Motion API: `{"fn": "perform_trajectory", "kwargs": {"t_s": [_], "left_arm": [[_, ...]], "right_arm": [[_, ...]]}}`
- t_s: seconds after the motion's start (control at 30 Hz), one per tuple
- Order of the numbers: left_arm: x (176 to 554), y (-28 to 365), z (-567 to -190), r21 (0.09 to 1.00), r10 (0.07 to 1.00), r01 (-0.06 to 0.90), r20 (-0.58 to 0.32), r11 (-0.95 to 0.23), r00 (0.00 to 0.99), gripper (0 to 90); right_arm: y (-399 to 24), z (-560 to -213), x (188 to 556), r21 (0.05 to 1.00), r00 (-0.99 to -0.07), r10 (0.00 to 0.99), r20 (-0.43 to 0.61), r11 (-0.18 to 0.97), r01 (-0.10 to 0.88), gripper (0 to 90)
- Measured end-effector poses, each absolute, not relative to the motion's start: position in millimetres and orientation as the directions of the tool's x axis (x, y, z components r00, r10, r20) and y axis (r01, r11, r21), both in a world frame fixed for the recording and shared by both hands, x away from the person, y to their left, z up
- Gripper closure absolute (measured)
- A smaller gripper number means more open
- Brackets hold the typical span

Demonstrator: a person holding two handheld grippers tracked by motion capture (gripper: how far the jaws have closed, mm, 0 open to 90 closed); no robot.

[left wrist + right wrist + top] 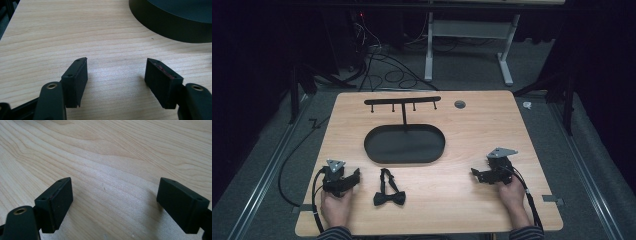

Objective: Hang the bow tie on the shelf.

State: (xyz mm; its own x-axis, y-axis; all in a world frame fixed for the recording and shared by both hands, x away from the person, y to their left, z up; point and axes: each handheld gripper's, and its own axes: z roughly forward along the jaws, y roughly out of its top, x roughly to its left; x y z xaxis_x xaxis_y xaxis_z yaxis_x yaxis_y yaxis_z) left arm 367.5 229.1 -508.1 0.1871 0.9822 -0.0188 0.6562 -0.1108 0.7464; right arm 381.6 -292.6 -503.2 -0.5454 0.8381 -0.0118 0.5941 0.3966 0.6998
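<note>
2 tongs rest low on the wooden counter (492, 125), the left tongs (116, 72) and right tongs (115, 195) both spread wide and empty. From above, a black bow tie (389, 192) lies just right of the left tongs. Farther back sits an oval black tray (404, 145) under a hook rack (402, 102); the left gripper view catches the tray's rim.

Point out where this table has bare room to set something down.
Bare wood spans between the bow tie and the right claw, and right of the oval tray to the table edge. The near left is crowded: left claw, bow tie.
</note>
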Motion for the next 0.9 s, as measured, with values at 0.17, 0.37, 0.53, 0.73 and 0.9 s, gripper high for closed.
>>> {"fn": "perform_trajectory", "kwargs": {"t_s": [0.17,0.37,0.53,0.73,0.9], "left_arm": [[367.6,229.0,-508.2,0.747,0.982,0.656,-0.018,-0.112,0.188,35.1],[367.6,229.0,-508.2,0.746,0.982,0.656,-0.018,-0.112,0.188,35.1],[367.6,229.0,-508.2,0.746,0.982,0.656,-0.019,-0.112,0.189,35.0],[367.5,229.1,-508.1,0.746,0.981,0.656,-0.022,-0.111,0.191,34.7],[367.0,228.3,-508.2,0.747,0.982,0.656,-0.026,-0.107,0.189,34.5]], "right_arm": [[-292.6,-503.2,381.6,0.7,-0.545,0.838,-0.012,0.396,0.594,14.3],[-292.7,-503.3,381.7,0.7,-0.546,0.837,-0.013,0.398,0.593,14.3],[-292.7,-503.2,381.6,0.699,-0.545,0.838,-0.012,0.397,0.594,14.3],[-292.6,-503.4,381.6,0.701,-0.545,0.838,-0.012,0.396,0.593,14.3],[-292.6,-503.4,381.6,0.701,-0.545,0.838,-0.012,0.396,0.593,14.3]]}}
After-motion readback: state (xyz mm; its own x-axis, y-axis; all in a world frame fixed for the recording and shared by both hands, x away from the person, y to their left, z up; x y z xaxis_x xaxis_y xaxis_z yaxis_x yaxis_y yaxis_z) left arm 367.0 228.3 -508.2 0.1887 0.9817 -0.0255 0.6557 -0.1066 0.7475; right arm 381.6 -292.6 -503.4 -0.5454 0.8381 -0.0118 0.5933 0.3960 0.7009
